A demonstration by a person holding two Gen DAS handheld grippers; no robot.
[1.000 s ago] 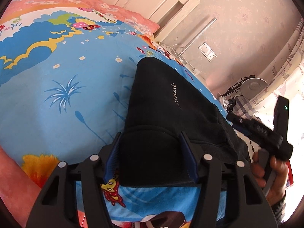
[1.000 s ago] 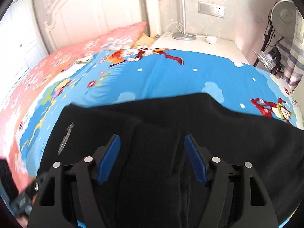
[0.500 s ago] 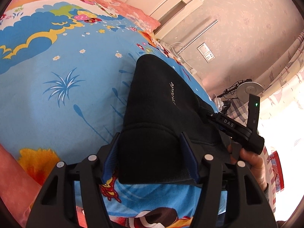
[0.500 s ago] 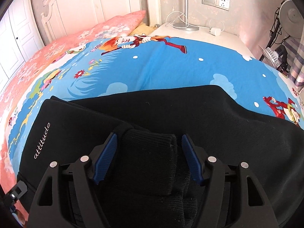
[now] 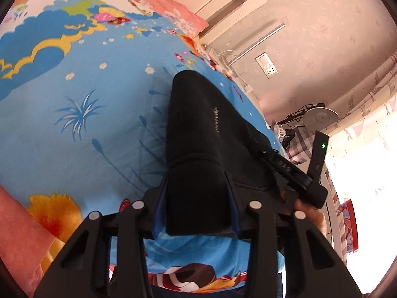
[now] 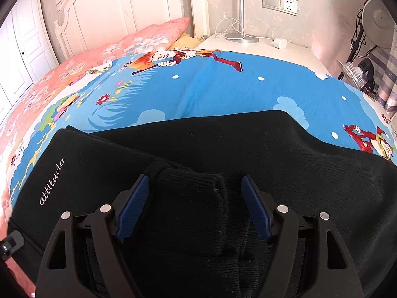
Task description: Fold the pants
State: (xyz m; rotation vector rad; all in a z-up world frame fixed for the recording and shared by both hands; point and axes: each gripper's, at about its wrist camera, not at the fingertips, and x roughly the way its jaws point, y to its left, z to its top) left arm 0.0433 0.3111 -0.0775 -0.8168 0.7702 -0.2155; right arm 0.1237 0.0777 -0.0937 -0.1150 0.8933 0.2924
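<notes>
So the big change here: a second ago the left gripper had its fingers set loosely either side of the pants cuff, and now they're closing in on it; the blue pads look snug against both sides of that dark ribbed end, so I'd call it a grip forming on the fabric. The right gripper has come down closer over the other cuff since then; its fingers are spreading a bit, and there's still a visible gap beside the right one, so nothing is pinched on that side yet.

What that means, I reckon: one corner is nearly secured and the other isn't, so the fold can't start until the right catches up.

The pants lie flat on the bed, across the blue cartoon sheet, with the "attitude" lettering facing up.

Pose-wise: the left gripper tips gently downward along the leg; the right one points much more steeply down at the fabric, and in the left view the person's hand is wrapped round its handle just beside the pants.
</notes>
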